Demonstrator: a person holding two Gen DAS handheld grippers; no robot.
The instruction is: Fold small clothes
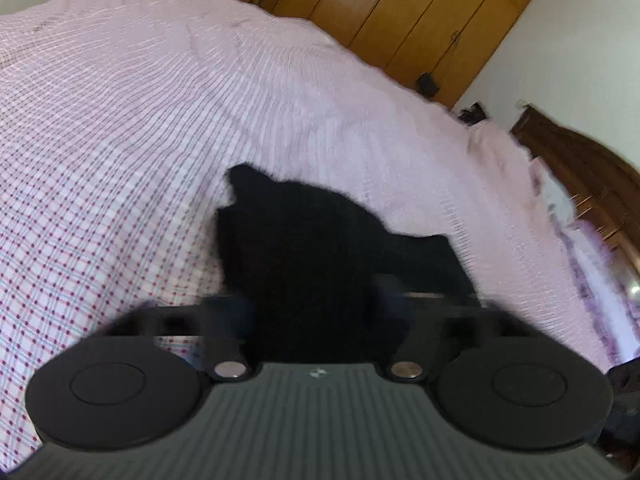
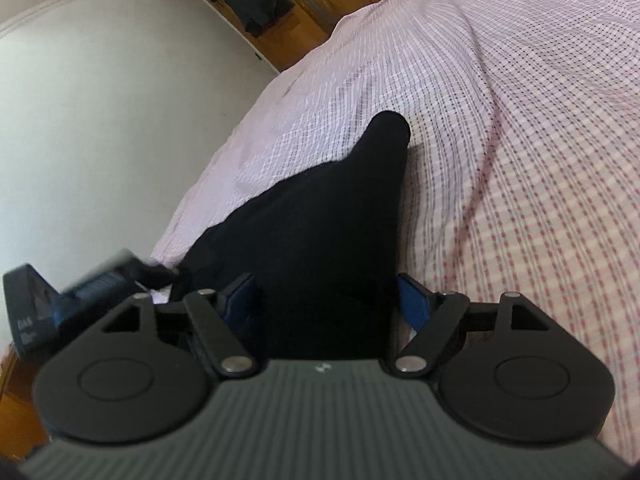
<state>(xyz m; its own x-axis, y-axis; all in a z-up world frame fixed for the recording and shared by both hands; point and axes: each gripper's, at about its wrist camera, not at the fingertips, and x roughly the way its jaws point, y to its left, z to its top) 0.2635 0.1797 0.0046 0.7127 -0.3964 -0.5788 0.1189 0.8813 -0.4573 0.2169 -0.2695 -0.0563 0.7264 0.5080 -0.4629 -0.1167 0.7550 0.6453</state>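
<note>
Both tongs are clamped on a black garment (image 1: 304, 248): left tongs (image 1: 312, 308) and right tongs (image 2: 324, 296) at lower centre, above the pink checked bedsheet (image 1: 120, 140).

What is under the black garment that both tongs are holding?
Under the black garment lies the pink checked bedsheet, visible all around it, with a shadow beside the cloth. The sheet directly below the garment is covered, so anything lying there cannot be seen.

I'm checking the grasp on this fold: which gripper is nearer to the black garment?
Neither: the left gripper and right gripper each have the black garment between their fingers.
</note>
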